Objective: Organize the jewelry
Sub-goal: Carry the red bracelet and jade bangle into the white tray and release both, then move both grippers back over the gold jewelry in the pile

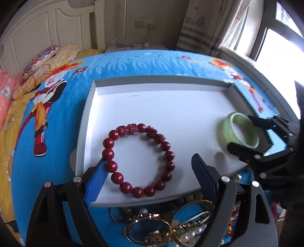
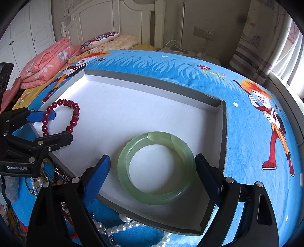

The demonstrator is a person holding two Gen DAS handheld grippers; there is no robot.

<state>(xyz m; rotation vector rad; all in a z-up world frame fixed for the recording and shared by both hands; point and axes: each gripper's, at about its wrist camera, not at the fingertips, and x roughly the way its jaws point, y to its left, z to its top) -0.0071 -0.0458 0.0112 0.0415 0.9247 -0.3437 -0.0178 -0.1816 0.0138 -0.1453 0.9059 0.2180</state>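
tray: a shallow grey-rimmed tray [image 1: 86, 114] with a white floor is seen lying on a blue cartoon-print blanket [image 1: 133, 64]; it fills the centre of both wrist views.
red bead bracelet: a dark red bead bracelet [image 1: 137, 160] with two carved beads at its top is seen flat on the white floor, lower centre of the left wrist view; in the right wrist view it is found at the left edge of the frame.
green bangle: a pale green bangle [image 2: 156, 168] is seen flat on the tray floor, lower centre of the right wrist view, near the tray's front rim; in the left wrist view it sits at the right edge of the frame.
left gripper: the left gripper [image 1: 150, 165] is seen spread wide, released, with the bead bracelet lying between its blue pads; the left pad is just beside or touching the beads, which cannot be told, and the right pad is clear of them.
right gripper: the right gripper [image 2: 153, 167] is seen spread, with the bangle between its pads; the right pad is at the bangle's outer edge and the left pad stands apart from it, so no squeeze is shown.
loose jewelry: a pile of gold bangles, chains and pearl strands [image 1: 167, 226] is seen on the blanket just in front of the tray, at the bottom of both frames.
bedding: a folded pink quilt [image 2: 47, 64] and a patterned pillow [image 2: 100, 39] are seen at the upper left of the right wrist view, before a white headboard [image 2: 106, 17].
window: a bright window [image 1: 279, 38] with a curtain is seen at the upper right.
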